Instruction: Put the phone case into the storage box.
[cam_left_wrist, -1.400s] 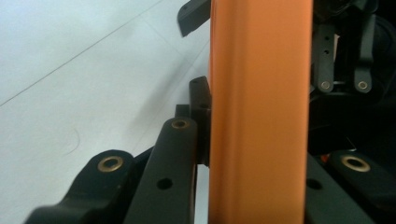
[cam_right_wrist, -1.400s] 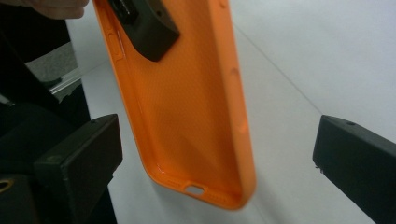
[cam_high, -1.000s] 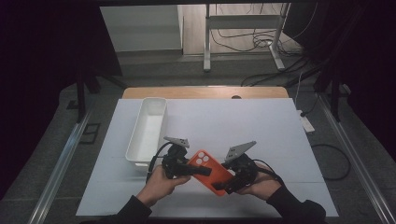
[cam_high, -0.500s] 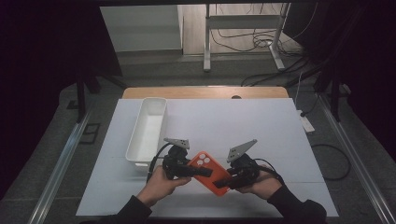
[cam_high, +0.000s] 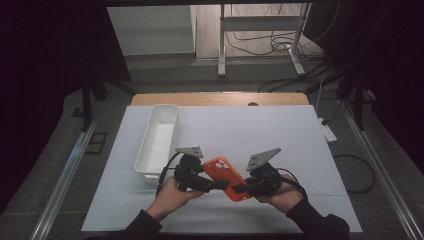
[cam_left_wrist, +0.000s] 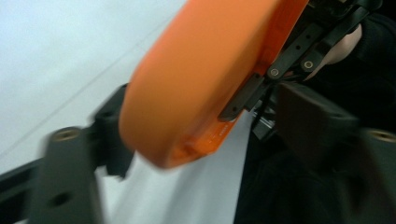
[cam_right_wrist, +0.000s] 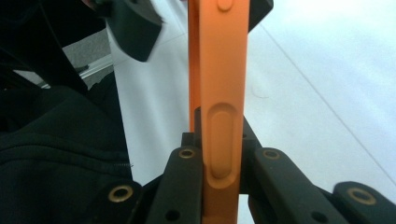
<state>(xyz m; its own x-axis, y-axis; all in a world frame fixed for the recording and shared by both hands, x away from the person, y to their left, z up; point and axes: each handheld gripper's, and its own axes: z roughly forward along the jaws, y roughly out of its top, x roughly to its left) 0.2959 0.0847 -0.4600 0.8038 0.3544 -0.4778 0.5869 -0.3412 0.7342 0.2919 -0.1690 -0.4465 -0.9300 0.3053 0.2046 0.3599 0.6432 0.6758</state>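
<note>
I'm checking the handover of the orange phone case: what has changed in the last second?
The right tongs have just been closing and are now clamped on the orange phone case edge. The left tongs have just been opening; the case sits between their jaws without being pressed. Case, both hands and the white tray stay roughly where they were on the table.

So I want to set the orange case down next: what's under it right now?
Under the orange phone case lies bare white table sheet; the right claw, shut on it, holds it up. The patch directly beneath is covered from above.
</note>
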